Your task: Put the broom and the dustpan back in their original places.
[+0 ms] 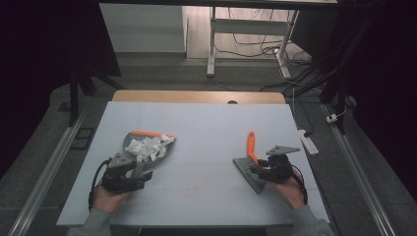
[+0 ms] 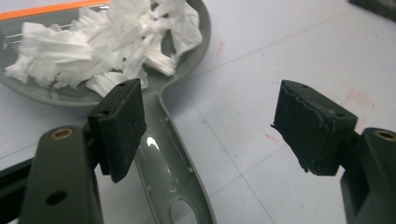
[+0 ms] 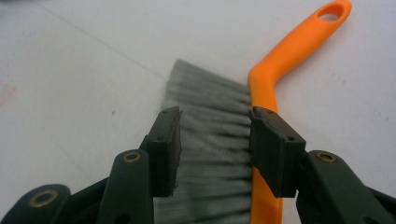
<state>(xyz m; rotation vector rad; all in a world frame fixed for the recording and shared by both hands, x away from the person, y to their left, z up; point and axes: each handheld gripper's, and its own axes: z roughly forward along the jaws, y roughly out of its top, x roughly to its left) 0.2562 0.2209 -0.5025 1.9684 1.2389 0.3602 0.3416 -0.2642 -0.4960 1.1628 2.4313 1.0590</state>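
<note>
A grey dustpan (image 1: 129, 141) with an orange front lip lies left of centre on the white table, heaped with torn white paper scraps (image 1: 147, 146). Its grey handle (image 2: 170, 154) runs back toward my left gripper (image 1: 139, 170), which is open. In the left gripper view the left gripper (image 2: 210, 109) has its left pad beside the handle and nothing between the jaws. To the right lies a brush (image 1: 251, 146) with an orange handle (image 3: 292, 49) and grey bristles (image 3: 210, 100). My right gripper (image 1: 259, 169) is open, and in its own view the right gripper (image 3: 215, 128) straddles the bristles.
The white table top (image 1: 206, 123) has bare room in the middle between the two tools. A wooden strip (image 1: 196, 96) borders its far edge. A white power strip (image 1: 308, 140) lies on the floor off the right side, with cables and desk legs beyond.
</note>
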